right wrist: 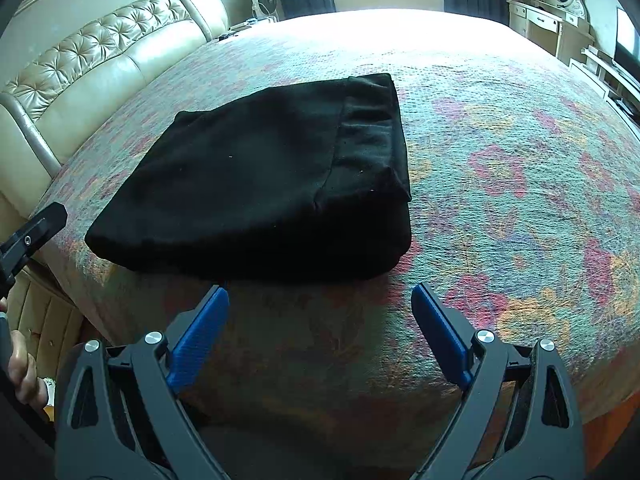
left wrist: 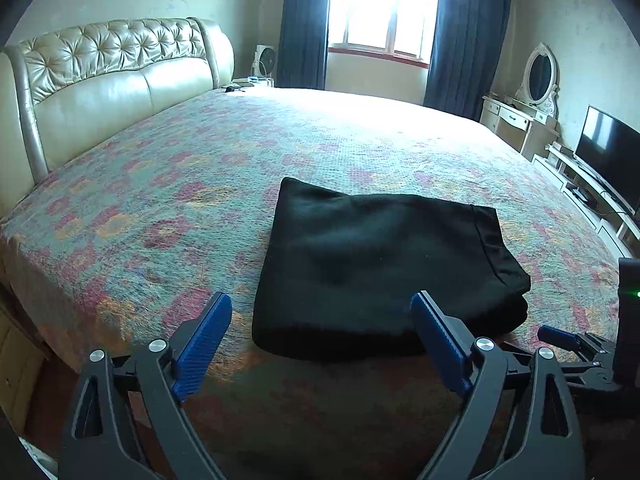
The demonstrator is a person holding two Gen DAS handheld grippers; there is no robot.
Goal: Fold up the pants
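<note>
Two black grippers with blue pads fill the bottom of both views, each pointing down at a bed (left wrist: 168,184). Left gripper (left wrist: 322,308) stands with its jaws spread wide and nothing between the pads; its right finger overlaps the near edge of the pants in the picture, but whether it touches the cloth is unclear. Right gripper (right wrist: 320,300) also has its jaws wide apart and holds nothing, hovering just short of the pants, with bare bedspread between its fingers.

Black pants (right wrist: 260,184) lie folded into a thick, roughly square bundle near the closest edge of the bed. Seen from the left gripper, the pants (left wrist: 384,268) sit just ahead of and slightly right of the jaws. Seen from the right gripper, they lie just ahead and to the left, waistband on the far right side.

A hand (right wrist: 24,372) shows at the lower left of the right view.

Beyond the jaws, a floral bedspread in pink, orange and green covers the bed. To the far left runs a cream tufted headboard (left wrist: 108,68). Farthest ahead, a bright window (left wrist: 384,4) glows between dark blue curtains (left wrist: 304,24). To the far right stand a dresser with an oval mirror (left wrist: 540,74) and a TV (left wrist: 610,156).
</note>
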